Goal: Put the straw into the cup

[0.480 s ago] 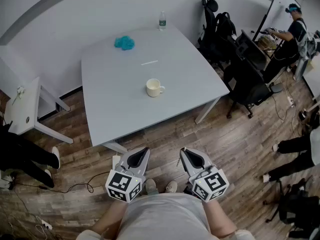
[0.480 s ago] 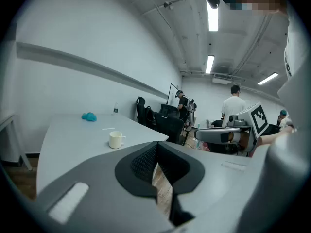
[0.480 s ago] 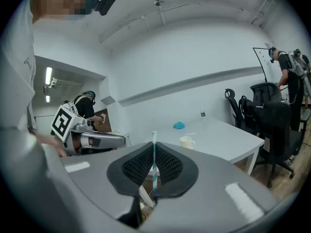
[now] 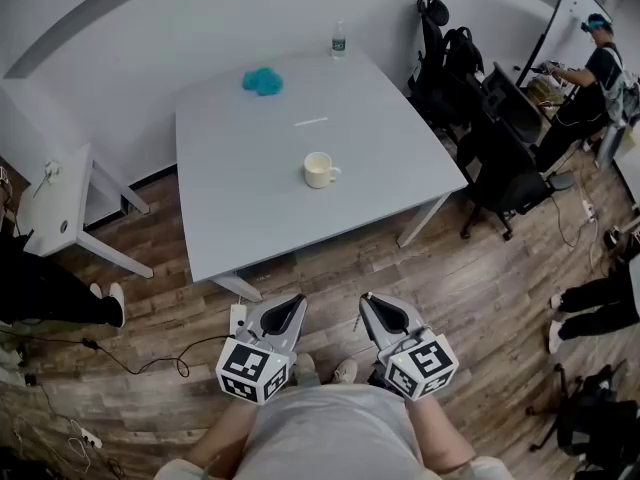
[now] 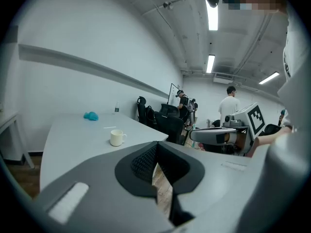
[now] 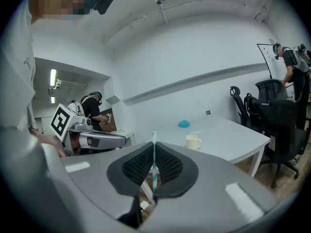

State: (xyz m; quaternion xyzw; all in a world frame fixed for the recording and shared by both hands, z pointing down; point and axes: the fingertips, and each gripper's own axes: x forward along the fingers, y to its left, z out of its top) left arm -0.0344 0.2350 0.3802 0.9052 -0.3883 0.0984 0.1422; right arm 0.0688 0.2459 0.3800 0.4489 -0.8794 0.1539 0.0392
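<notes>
Striped straw (image 6: 154,138) upright, right tongs (image 6: 153,152) clamped

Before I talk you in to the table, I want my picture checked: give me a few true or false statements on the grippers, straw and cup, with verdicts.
1. The right gripper is shut on a striped straw. True.
2. The left gripper holds the cup. False: its jaws are together on nothing, and the cup stands on the table.
3. The cup lies on its side. False: it stands upright, opening up.
4. A bottle stands near the table's far edge. True.
5. Both grippers are over the table. False: they are short of its near edge, above the wood floor.
</notes>
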